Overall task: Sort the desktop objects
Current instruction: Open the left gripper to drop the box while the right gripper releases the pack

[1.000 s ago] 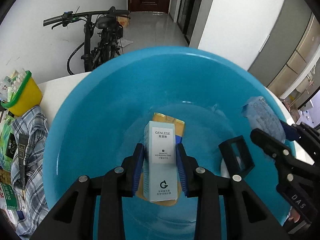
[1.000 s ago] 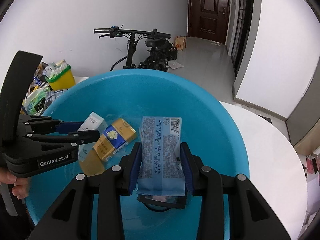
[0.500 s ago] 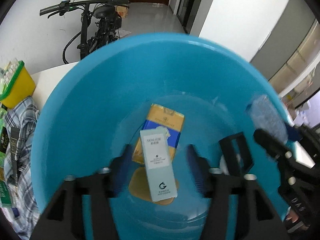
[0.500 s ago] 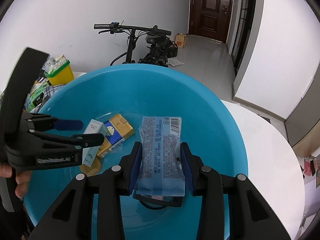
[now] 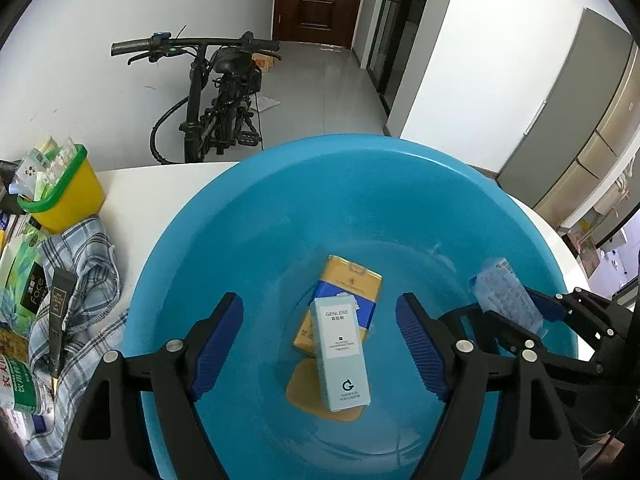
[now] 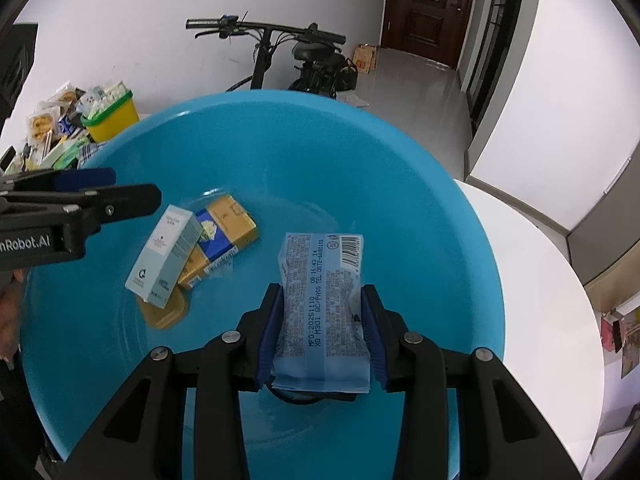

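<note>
Claws of two hand-held tools hang over a blue basin (image 5: 256, 240) on a white counter (image 6: 540, 280). The left claw (image 5: 320, 344) is opening, its blue pads wide apart and touching nothing; a pale box (image 5: 340, 356) lies released between them on the basin floor, resting partly on a yellow and blue pack (image 5: 348, 292). The right claw (image 6: 324, 332) is clenched on a light blue snack packet (image 6: 320, 304), held above the basin's middle.
</note>
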Available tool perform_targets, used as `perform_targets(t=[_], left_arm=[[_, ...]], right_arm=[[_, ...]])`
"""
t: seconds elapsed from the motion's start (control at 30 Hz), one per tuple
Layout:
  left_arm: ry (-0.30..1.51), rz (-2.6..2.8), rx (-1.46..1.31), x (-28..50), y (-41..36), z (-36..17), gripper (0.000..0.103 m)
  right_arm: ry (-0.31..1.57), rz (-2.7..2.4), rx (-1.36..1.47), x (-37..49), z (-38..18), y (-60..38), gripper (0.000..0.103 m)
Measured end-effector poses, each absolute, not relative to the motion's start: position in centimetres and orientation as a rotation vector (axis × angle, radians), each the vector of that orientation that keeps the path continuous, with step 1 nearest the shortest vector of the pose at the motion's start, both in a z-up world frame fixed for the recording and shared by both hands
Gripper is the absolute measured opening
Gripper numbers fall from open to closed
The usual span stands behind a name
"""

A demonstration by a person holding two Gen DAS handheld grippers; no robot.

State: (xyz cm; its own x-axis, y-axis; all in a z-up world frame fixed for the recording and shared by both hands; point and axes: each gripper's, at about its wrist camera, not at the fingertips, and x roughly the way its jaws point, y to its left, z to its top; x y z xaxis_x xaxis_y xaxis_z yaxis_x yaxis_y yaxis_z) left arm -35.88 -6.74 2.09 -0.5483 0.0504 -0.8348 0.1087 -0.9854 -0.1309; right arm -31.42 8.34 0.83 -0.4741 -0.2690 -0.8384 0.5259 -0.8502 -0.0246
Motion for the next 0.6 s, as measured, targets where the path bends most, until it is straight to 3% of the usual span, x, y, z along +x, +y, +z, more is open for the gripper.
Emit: perform_targets(t=[0.1, 0.13, 0.2, 0.27, 0.6], left_arm=[[0.251, -2.736, 1.469, -35.9, -6.8, 1.9, 0.081], [0.246, -2.738, 1.462, -35.9, -6.7, 1.8, 0.081], [0.231, -2.737, 1.443, -36.0, -6.7, 1.8, 0.081], [0.224, -2.737, 1.440, -35.9, -6.7, 1.8, 0.081], [0.218, -2.759, 1.328, -35.0, -6.8, 3.3, 0.081]], right_arm=[[0.389, -2.321, 1.258, -31.6, 0.8, 8.4, 0.040], [0.388, -2.321, 1.260, -31.6, 0.7, 8.4, 0.044], [0.385, -2.312, 1.267, -31.6, 0.7, 8.4, 0.062], [0.373, -2.310, 1.257, -31.5, 0.9, 8.5, 0.066], [0.367, -2.401, 1.180, -31.1, 2.4, 8.9, 0.068]])
